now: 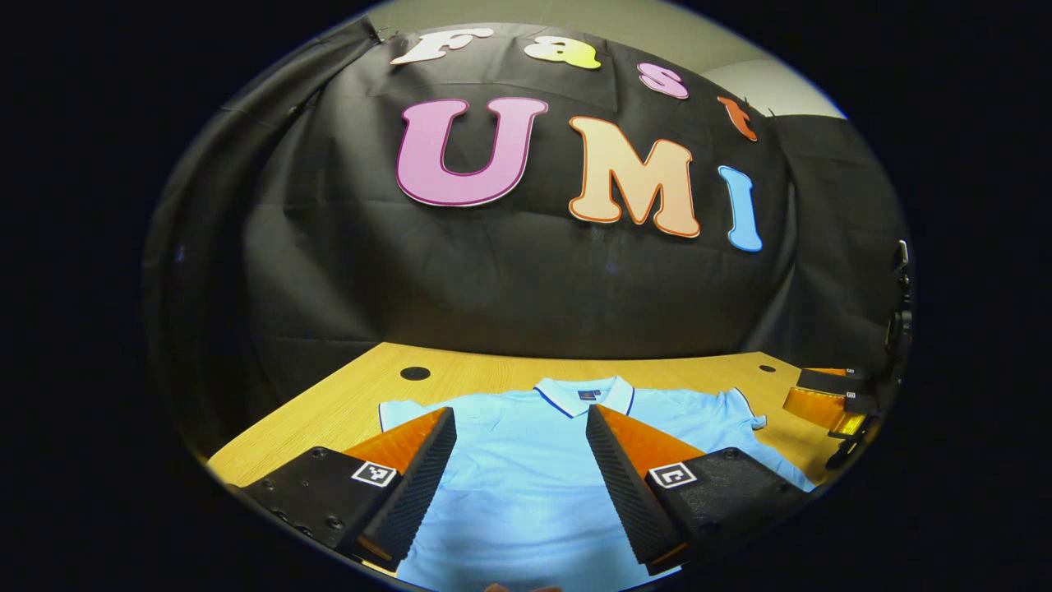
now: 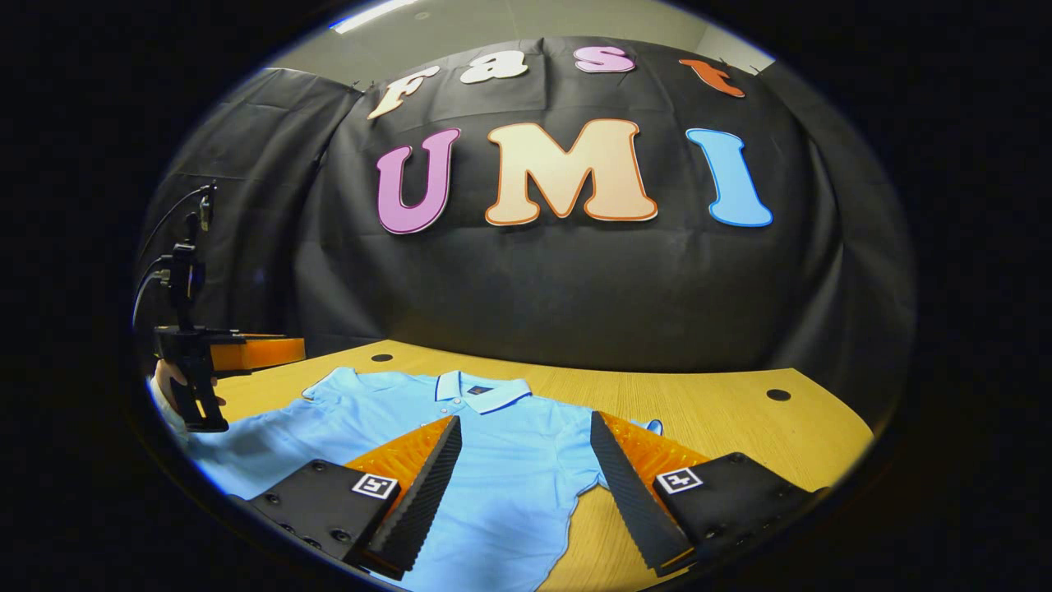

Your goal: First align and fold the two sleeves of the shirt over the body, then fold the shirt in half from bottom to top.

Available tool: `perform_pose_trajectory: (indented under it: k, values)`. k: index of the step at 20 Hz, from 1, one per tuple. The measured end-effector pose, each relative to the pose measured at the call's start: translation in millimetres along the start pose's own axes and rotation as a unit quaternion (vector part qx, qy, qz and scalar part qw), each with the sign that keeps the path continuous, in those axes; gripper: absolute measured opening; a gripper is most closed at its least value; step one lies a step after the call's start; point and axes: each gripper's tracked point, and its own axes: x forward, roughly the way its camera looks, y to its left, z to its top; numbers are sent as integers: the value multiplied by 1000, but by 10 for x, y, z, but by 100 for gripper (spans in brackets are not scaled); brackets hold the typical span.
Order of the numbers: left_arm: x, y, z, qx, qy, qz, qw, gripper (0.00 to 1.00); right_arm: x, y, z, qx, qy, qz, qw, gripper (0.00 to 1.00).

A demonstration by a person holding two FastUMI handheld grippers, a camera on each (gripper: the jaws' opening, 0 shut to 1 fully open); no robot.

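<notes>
Pale blue fabric spreads across the left gripper view: the shirt lies flat on the wooden table, collar toward the black wall, both short sleeves spread out to the sides. The left gripper hangs over the shirt's body, jaws wide apart with nothing between them, and whether its fingertips touch the cloth is hard to say from this angle. One sleeve lies just past the left-hand finger, the other sleeve reaches toward the far right of the picture. Out at that right edge sits the right gripper, seen side-on above the table near that sleeve; it is small and cut off there, so its jaws cannot be judged from here.

Over to the right gripper view: the right gripper is released, fingers spread, poised over the shirt's side hem, one finger above blue cloth and the other above bare table. The collar lies ahead. At the left edge a hand holds the left gripper above the far sleeve.
</notes>
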Motion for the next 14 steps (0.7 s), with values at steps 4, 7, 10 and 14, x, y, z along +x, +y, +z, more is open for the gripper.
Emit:
perform_pose_trajectory:
  k: [4,7,10,14]
  values:
    - [-1,-2,4,5,1,1,1000,95,19,-62,1,0,3,-7,1000,98]
    - [-12,-22,10,1,-2,-3,1000,95,59,-146,-60,14,14,-10,1000,97]
    - [-13,-28,41,2,-5,-4,1000,95,156,-339,-148,19,43,-33,998,98]
    - [-21,-27,51,4,-8,-6,1000,95,320,-463,-246,50,109,-30,992,97]
